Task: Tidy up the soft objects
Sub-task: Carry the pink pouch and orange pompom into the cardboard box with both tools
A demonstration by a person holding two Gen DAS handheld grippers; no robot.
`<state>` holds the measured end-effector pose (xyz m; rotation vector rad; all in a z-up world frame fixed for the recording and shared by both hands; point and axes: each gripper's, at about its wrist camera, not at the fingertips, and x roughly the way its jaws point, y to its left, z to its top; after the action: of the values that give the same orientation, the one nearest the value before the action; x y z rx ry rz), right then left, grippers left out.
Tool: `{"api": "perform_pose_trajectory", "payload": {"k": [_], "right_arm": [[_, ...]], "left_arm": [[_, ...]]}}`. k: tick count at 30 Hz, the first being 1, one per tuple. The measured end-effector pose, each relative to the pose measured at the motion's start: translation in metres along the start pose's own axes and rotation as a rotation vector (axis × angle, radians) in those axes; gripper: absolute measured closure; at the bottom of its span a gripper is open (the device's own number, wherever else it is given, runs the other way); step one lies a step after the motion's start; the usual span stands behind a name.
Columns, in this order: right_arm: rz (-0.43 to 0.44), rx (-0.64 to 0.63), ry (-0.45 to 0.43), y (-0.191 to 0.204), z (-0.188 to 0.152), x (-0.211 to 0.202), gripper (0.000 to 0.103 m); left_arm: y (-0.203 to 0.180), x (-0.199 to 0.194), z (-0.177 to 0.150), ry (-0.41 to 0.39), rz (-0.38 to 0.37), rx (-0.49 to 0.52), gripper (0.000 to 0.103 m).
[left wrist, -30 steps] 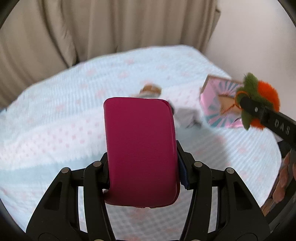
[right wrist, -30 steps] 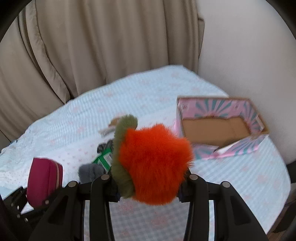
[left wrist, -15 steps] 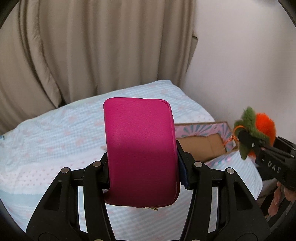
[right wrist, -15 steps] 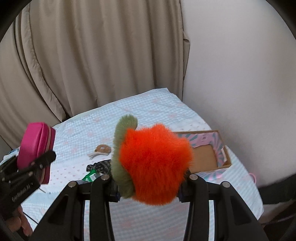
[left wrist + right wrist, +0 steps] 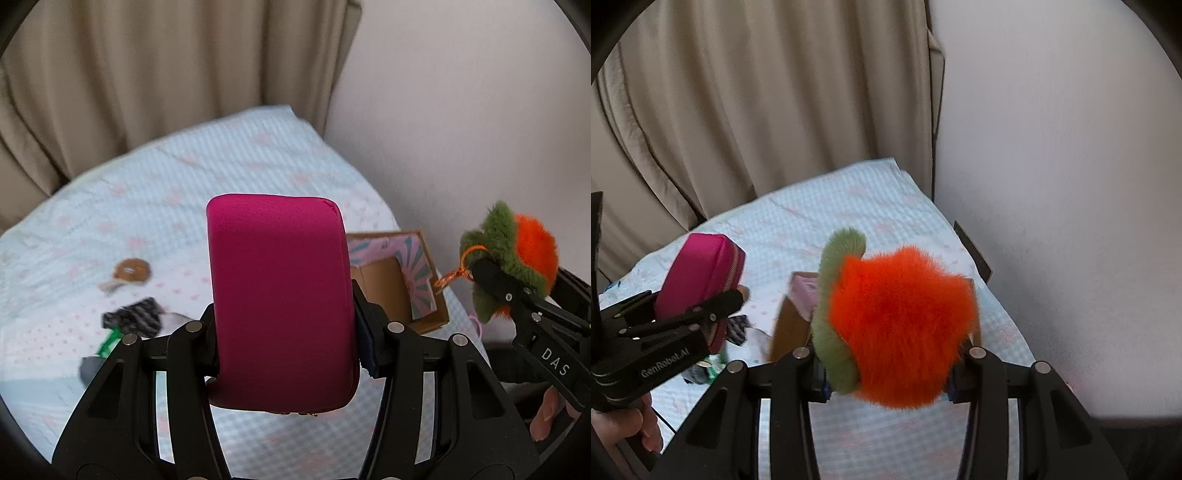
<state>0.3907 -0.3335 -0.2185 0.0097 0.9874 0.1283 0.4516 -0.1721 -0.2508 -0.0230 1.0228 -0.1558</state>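
Holding two things mid-air: left gripper [image 5: 284,332] clamped on pink pouch [image 5: 279,302], right gripper [image 5: 886,365] clamped on orange plush [image 5: 901,328], both above bed's right edge near box [image 5: 402,280]. Nothing boxed yet; socks [image 5: 135,317] left mid-bed.

Box [image 5: 399,291] on bed [image 5: 229,162], right of scattered items [image 5: 133,317].

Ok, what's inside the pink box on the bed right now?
In the left wrist view, the pink box shows bare brown cardboard floor where visible. The magenta pouch in the left tool covers its left part, so that part can't be checked.
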Motion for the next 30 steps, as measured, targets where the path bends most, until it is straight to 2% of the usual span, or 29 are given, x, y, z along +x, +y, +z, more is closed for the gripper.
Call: {"api": "perform_pose_trajectory", "payload": {"k": [5, 8, 10, 14, 18, 21, 23, 24, 25, 26, 27, 28, 30], "right_arm": [[0.03, 0.024, 0.099, -0.031, 0.0, 0.057, 0.064], [0.052, 0.013, 0.167, -0.038, -0.001, 0.093, 0.064], [0.07, -0.008, 0.212, -0.041, -0.002, 0.116, 0.064], [0.086, -0.056, 0.245, -0.053, -0.01, 0.144, 0.064], [0.107, -0.082, 0.314, -0.061, -0.023, 0.179, 0.064], [0.108, -0.092, 0.349, -0.061, -0.029, 0.195, 0.064], [0.111, -0.106, 0.375, -0.061, -0.033, 0.205, 0.063], [0.113, -0.113, 0.385, -0.059, -0.032, 0.208, 0.059], [0.114, -0.125, 0.398, -0.058, -0.033, 0.212, 0.051], [0.121, -0.134, 0.403, -0.058, -0.036, 0.213, 0.042], [0.137, -0.139, 0.403, -0.057, -0.036, 0.214, 0.015], [0.158, -0.14, 0.402, -0.057, -0.038, 0.215, 0.0], [0.176, -0.141, 0.395, -0.056, -0.039, 0.215, 0.0]], "left_arm": [[-0.012, 0.064, 0.007, 0.127, 0.016, 0.016, 0.054], [-0.017, 0.099, 0.005, 0.198, -0.003, -0.016, 0.053], [-0.017, 0.126, 0.007, 0.243, 0.011, -0.023, 0.053], [-0.018, 0.168, 0.008, 0.323, 0.039, -0.01, 0.053], [-0.017, 0.203, 0.005, 0.411, 0.055, 0.005, 0.053], [-0.02, 0.218, 0.002, 0.441, 0.066, 0.041, 0.053], [-0.022, 0.222, 0.002, 0.445, 0.073, 0.051, 0.045], [-0.022, 0.224, 0.003, 0.439, 0.067, 0.051, 0.036], [-0.022, 0.225, 0.005, 0.437, 0.064, 0.051, 0.006], [-0.022, 0.226, 0.007, 0.434, 0.064, 0.053, 0.0], [-0.022, 0.226, 0.009, 0.427, 0.068, 0.059, 0.0], [-0.022, 0.227, 0.01, 0.425, 0.07, 0.062, 0.0], [-0.022, 0.229, 0.012, 0.432, 0.076, 0.072, 0.0]]}}
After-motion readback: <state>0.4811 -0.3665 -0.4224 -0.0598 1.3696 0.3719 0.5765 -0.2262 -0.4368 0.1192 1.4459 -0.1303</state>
